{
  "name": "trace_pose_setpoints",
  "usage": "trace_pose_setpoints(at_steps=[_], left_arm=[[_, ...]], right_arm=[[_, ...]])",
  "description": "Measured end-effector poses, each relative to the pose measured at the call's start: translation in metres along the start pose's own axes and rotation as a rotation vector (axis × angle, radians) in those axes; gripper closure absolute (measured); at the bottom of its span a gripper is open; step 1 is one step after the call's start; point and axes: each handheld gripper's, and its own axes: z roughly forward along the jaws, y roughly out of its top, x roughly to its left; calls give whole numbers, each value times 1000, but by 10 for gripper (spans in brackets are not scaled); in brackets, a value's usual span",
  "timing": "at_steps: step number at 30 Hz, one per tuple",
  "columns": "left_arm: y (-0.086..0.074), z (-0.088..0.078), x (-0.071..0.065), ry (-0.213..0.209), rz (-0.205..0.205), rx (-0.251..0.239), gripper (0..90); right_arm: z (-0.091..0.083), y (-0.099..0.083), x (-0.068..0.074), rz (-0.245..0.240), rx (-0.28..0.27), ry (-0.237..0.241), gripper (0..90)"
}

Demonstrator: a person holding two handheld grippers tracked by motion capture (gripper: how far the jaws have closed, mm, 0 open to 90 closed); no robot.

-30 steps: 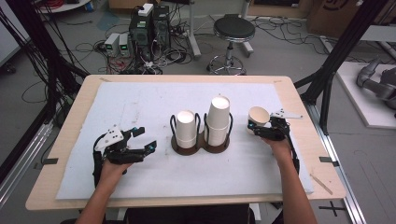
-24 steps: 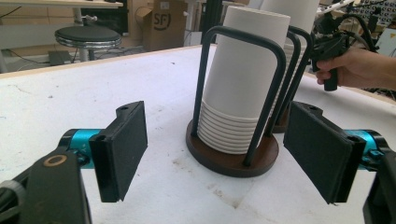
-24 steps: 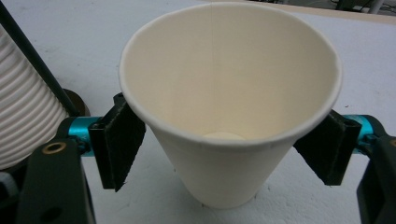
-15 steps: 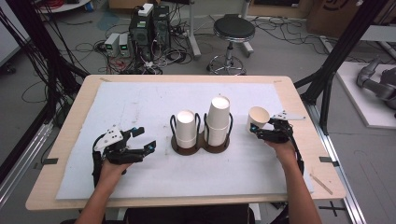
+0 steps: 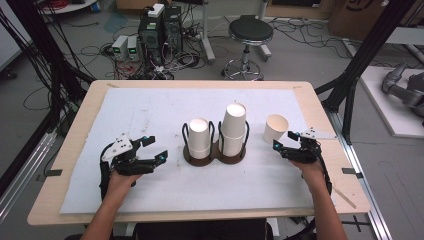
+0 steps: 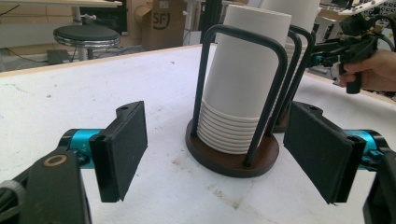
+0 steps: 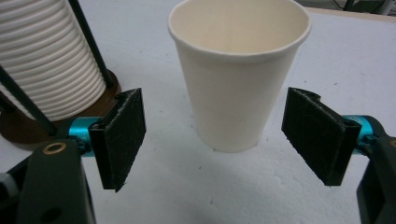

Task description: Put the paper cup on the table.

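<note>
A single white paper cup (image 5: 276,128) (image 7: 238,79) stands upright, mouth up, on the white mat, to the right of a dark two-ring cup holder (image 5: 215,156) (image 6: 231,161). The holder carries a shorter cup stack (image 5: 199,137) (image 6: 243,84) and a taller cup stack (image 5: 233,129) (image 7: 46,60). My right gripper (image 5: 283,141) (image 7: 215,140) is open just short of the single cup, its pads wide of the cup's sides and not touching it. My left gripper (image 5: 156,148) (image 6: 215,149) is open and holds nothing, facing the shorter stack from the left.
The white mat (image 5: 150,110) covers most of the wooden table (image 5: 325,115). The other hand's gripper (image 6: 345,46) shows beyond the stacks. A stool (image 5: 247,32), computer boxes (image 5: 160,25) and cables stand on the floor behind the table.
The right gripper, which was close around the single cup, has drawn back a little toward the person and now stands open, with the cup on the mat. The left gripper has not moved.
</note>
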Motion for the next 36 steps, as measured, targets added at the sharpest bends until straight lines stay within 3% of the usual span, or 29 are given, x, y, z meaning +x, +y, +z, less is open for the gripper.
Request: trace_pose_setpoints(at_steps=[16,27,36], left_arm=[[-1,1,3,2,-16,-4,217],[0,1,4,1,-22,-10,217],[3,0,1,-11,-4,-13,217]], right_arm=[[-21,-10,21,-58,-31,31,222],[-29,-4,38,-91,-64,92,222],[-43,4,47,-103,-115,149,221]])
